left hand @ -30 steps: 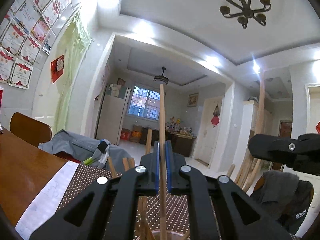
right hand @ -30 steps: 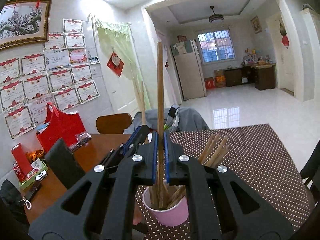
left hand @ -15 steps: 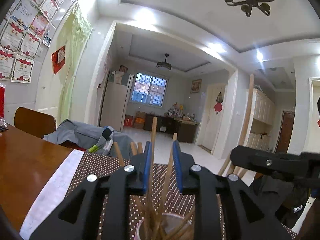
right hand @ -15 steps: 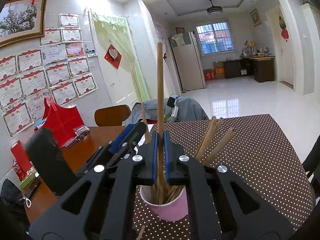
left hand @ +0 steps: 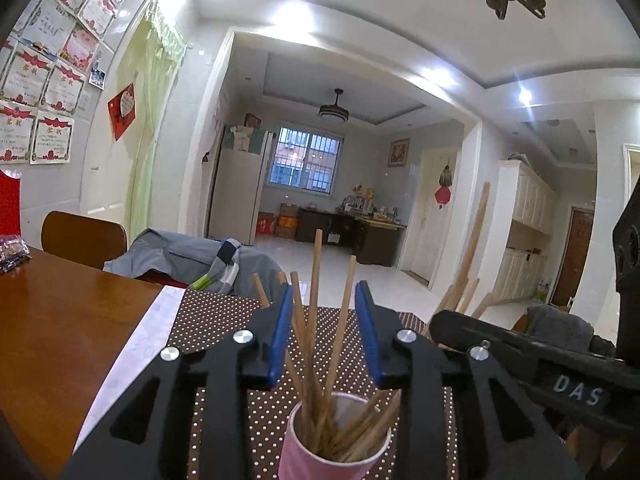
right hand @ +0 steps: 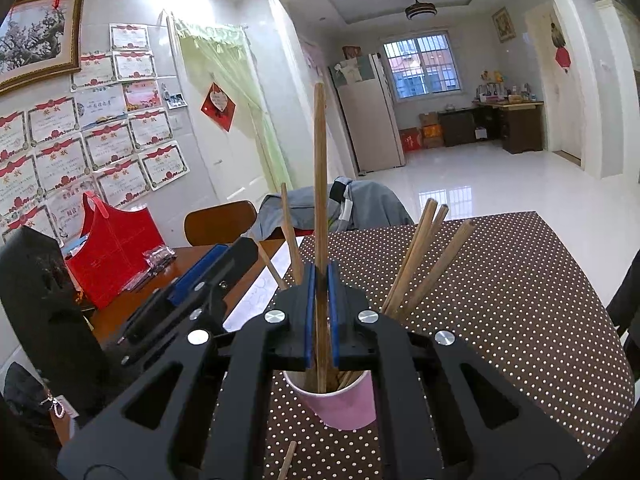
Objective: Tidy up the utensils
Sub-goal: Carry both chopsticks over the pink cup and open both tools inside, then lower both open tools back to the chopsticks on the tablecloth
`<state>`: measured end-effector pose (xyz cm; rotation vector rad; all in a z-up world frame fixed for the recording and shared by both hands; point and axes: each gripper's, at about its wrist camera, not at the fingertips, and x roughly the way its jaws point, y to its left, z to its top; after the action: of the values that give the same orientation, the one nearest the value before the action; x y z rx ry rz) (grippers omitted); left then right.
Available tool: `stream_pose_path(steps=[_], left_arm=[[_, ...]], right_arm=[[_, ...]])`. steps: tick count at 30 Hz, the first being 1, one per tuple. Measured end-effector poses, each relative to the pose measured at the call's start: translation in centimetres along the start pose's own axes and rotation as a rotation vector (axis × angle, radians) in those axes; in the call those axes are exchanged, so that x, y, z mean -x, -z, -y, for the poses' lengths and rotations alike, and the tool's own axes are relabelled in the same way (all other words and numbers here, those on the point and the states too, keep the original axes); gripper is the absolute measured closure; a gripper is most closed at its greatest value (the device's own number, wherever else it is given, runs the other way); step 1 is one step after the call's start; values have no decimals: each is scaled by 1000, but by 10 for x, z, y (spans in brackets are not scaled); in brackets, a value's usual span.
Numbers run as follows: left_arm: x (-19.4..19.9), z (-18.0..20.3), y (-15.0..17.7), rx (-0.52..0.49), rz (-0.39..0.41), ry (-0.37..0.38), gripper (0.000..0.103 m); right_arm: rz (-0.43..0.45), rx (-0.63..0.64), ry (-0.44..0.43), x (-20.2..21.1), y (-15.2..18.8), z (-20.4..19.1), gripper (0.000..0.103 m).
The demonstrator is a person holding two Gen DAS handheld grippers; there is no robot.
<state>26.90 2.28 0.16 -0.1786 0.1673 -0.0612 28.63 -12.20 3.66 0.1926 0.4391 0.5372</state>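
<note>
Several chopsticks (left hand: 316,320) already stand in the pink cup (left hand: 332,456), the left gripper (left hand: 324,332) is opening around them, the right gripper (right hand: 320,312) clamps one chopstick (right hand: 319,184) above it, and one lies on the dotted cloth (right hand: 520,300).

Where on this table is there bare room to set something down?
The dotted mat is bare to the right of and beyond the pink cup. The bare wood left of the mat's pale edge is free too. It is crowded around the cup, where both hand-held grippers meet, and by the red bag at the wall. A loose chopstick lies before the cup.
</note>
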Motion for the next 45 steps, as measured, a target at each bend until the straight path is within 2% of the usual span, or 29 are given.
stream_pose_path(steps=[6,12,16,18,20,22,26,37,45], left_arm=[[6,-2,1,-8,-37,-4,63],[14,-6,2,-4,-76,-13,61],[21,-7,1,-32,-92,-23,56],[27,-9,1,-40,-96,-32,56],[33,-11,0,-34,-99,-39,55],[39,-14,-2,-30,-106,-47,53],[51,-13,-4,-54,-116,-72,53],[92,2,-2,-87,-128,-64,48],[112,15,4,-108,-155,-59,47]], right_arm=[[-19,-2,18,-3,5,-4,96],[-49,-11,30,-8,12,-6,95],[-67,-16,36,-10,16,-9,94],[-70,-15,46,-8,18,-10,84],[-66,-18,60,-6,20,-11,65],[-59,-20,67,-1,22,-10,58],[-53,-8,70,11,24,-13,58],[-25,5,112,53,31,-17,55],[-29,16,109,75,41,-24,55]])
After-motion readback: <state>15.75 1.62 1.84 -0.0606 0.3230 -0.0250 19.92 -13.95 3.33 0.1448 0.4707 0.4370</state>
